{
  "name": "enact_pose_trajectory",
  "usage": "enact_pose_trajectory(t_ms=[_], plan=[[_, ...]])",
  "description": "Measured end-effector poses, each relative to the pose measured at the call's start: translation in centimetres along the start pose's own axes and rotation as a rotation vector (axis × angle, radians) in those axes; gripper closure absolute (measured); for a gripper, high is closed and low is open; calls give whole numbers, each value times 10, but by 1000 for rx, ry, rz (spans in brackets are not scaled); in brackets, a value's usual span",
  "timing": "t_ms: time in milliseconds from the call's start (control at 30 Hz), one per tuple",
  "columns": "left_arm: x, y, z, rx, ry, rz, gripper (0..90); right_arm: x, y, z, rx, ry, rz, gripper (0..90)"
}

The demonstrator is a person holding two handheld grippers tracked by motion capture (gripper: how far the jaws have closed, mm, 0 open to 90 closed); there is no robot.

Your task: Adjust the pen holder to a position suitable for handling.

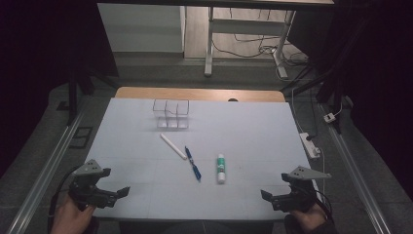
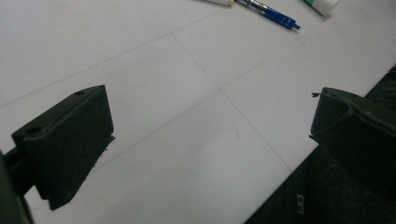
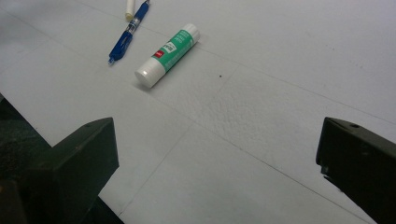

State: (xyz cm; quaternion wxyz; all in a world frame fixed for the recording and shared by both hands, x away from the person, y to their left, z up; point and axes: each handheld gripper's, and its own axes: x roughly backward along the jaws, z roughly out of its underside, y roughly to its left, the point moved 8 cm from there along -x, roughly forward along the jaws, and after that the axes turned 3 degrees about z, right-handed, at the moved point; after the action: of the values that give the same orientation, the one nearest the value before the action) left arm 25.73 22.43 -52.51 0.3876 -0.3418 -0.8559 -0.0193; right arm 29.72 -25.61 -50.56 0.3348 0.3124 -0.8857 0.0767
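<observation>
I hold the left gripper (image 1: 114, 195) over the near left corner of the white table (image 1: 253, 126), and its jaws stand wide apart with nothing between them. In the left gripper view I see only the bare sheet between the two black jaws, and the edge of the table runs below the right one. The right gripper (image 1: 271, 197) is at the near right corner, also with the jaws wide apart and empty.

The things nearest to my grippers lie in the middle of the table, well apart from both. The glue stick (image 1: 221, 168), green and white, lies flat; in the right gripper view its white cap (image 3: 145, 75) points toward my jaws. Just beside it, on its left in the high view, lies the blue pen (image 1: 193, 164), at a slant. The white stick (image 1: 173, 146) lies further left and a little farther back; one end of it comes close to the far end of the pen, but I cannot tell if they touch. Behind them, near the far edge, stands a clear plastic organiser (image 1: 171, 114) with compartments.
</observation>
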Motion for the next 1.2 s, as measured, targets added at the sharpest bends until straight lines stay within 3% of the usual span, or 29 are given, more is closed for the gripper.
enact_pose_trajectory(t_ms=[333, 400, 467, 600, 967, 1200], plan=[[-17, 5, -16, -23, 13, 9, 0, 0, 0, 0, 1, 3, 1, 0], [-21, 6, -17, -1, 29, 29, 0, 0, 0, 0, 2, 5, 2, 0], [-26, 7, -20, -6, 26, 49, 0, 0, 0, 0, 4, 9, 1, 0], [-33, 11, -29, -47, 18, 31, 0, -1, 1, 0, 5, 8, 0, 0], [-52, 17, -50, -64, 5, 26, 0, -1, 1, 1, 8, 11, -3, 0], [-66, 27, -63, -98, 21, -3, 0, -1, 1, 1, 6, 13, -4, 0]])
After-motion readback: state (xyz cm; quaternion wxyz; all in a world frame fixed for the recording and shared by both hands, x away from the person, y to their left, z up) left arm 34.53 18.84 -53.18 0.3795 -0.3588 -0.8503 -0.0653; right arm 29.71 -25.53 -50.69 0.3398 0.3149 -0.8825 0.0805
